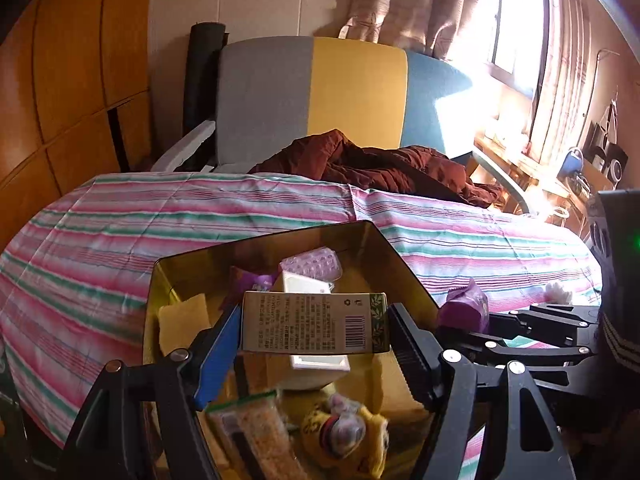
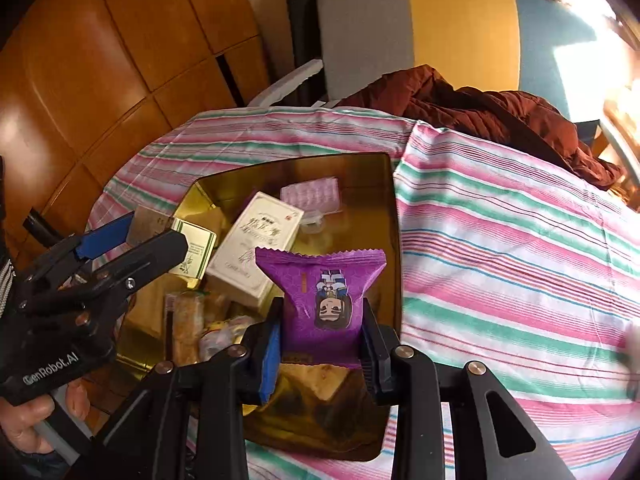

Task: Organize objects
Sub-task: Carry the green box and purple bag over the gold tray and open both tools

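Observation:
My left gripper is shut on a beige and green carton with a barcode and holds it over the open gold tin. In the right wrist view the left gripper comes in from the left with the carton above the tin's left side. My right gripper is shut on a purple snack packet printed with a cartoon figure, above the tin's near right part. The left wrist view shows the right gripper and its packet just right of the tin.
The tin holds a white box, a pink blister pack, a snack bar and a yellow plush toy. It rests on a striped cloth. A brown jacket lies behind, before a grey, yellow and blue chair.

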